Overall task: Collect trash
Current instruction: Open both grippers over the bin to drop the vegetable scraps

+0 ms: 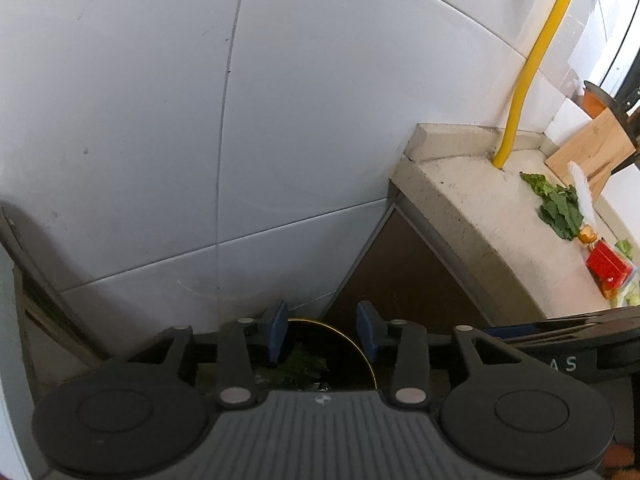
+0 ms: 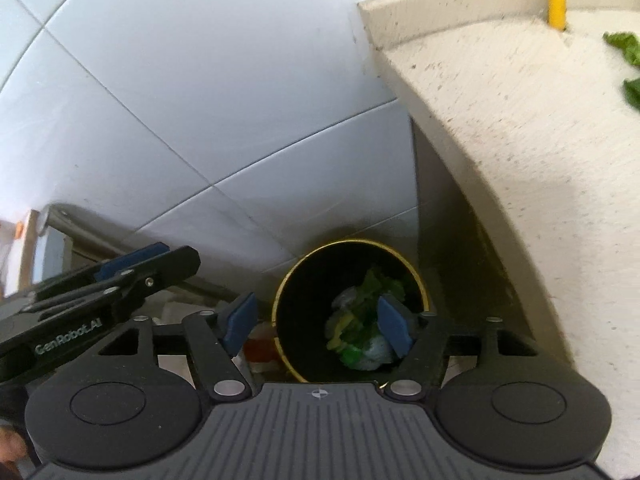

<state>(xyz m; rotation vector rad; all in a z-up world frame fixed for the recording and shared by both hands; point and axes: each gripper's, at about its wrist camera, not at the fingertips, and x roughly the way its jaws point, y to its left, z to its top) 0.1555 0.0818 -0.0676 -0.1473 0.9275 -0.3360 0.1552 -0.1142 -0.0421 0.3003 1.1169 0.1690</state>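
A round black trash bin with a gold rim (image 2: pixel 404 260) stands on the floor against the tiled wall, beside the counter. It holds green leaves and crumpled white scraps (image 2: pixel 360 332). My right gripper (image 2: pixel 318 326) hangs open and empty above the bin's mouth. My left gripper (image 1: pixel 324 332) is open and empty, above the bin's rim (image 1: pixel 352 340); it also shows in the right wrist view (image 2: pixel 132 264). On the counter lie green leaves (image 1: pixel 556 204), a red wrapper (image 1: pixel 608 266) and a white scrap (image 1: pixel 582 194).
The beige stone counter (image 1: pixel 480 208) juts out at right, with a yellow pipe (image 1: pixel 532 60) rising from it and a wooden board (image 1: pixel 592 148) leaning at its back. A grey tiled wall (image 1: pixel 160 120) stands behind the bin. A brown cabinet side (image 1: pixel 400 276) is below the counter.
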